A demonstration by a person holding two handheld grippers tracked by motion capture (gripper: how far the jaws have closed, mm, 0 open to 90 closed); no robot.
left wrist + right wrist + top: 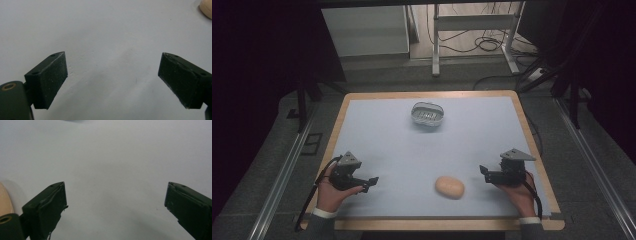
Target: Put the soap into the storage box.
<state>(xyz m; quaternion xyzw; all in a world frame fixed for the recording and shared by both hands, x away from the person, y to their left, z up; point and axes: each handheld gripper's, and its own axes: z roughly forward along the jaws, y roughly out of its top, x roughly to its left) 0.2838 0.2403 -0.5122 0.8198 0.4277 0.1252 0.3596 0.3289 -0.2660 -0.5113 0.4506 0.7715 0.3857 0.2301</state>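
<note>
The bun (449,187) lies crosswise between both wide-open, empty grippers, nearer the right gripper (483,171) than the left gripper (373,182).

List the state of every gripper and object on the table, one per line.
Left gripper: open, nothing between the jaws, over bare mat.
Right gripper: open, nothing between the jaws, beside the soap.
Soap: lying on the mat, untouched, between the two grippers.
Soap dish: upright at the far side, nothing in it.
</note>
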